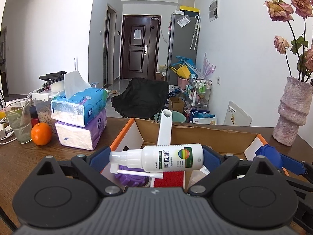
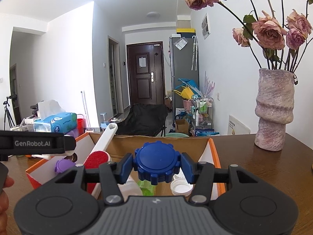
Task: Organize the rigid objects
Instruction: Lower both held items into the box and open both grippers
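Observation:
My left gripper (image 1: 154,157) is shut on a white spray bottle (image 1: 172,157) lying sideways, held over the open cardboard box (image 1: 195,135). My right gripper (image 2: 156,166) is shut on a blue ridged cap (image 2: 156,163), also held over the box (image 2: 156,143). Inside the box are a white-handled brush with a red pad (image 2: 96,157), a purple cap (image 2: 63,165), a green bottle (image 2: 145,190) and white lids (image 2: 181,189). The right gripper and its blue cap (image 1: 269,153) show at the right in the left wrist view.
Stacked tissue packs (image 1: 82,121), an orange (image 1: 41,134) and a glass (image 1: 18,123) stand left of the box on the wooden table (image 1: 19,156). A stone vase with dried roses (image 2: 273,109) stands at the right. A black chair (image 1: 142,98) is beyond the table.

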Motion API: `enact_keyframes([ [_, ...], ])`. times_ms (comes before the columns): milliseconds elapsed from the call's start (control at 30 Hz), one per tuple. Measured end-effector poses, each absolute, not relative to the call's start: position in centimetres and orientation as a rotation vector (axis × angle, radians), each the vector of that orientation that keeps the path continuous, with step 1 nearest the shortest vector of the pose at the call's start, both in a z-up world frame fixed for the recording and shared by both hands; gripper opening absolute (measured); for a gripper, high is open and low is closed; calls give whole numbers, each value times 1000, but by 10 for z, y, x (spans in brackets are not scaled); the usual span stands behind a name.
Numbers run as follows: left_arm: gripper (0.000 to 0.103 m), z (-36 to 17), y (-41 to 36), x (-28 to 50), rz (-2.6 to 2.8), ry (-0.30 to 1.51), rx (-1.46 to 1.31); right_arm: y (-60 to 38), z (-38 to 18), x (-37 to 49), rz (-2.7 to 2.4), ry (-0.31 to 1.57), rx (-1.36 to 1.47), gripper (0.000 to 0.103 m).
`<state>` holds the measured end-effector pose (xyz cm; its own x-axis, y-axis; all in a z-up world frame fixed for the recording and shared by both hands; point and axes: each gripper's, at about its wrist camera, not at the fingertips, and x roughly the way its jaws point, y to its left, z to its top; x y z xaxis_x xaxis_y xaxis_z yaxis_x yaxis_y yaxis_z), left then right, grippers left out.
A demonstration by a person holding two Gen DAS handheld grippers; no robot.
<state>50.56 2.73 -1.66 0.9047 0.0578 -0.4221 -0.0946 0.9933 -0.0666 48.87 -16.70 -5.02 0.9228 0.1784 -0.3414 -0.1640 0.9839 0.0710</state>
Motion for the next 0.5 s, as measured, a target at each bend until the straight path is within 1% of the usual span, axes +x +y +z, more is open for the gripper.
enact_keyframes([
  [500, 98, -23, 24, 533, 67, 444, -56, -164, -55, 518, 184, 364, 14, 52],
])
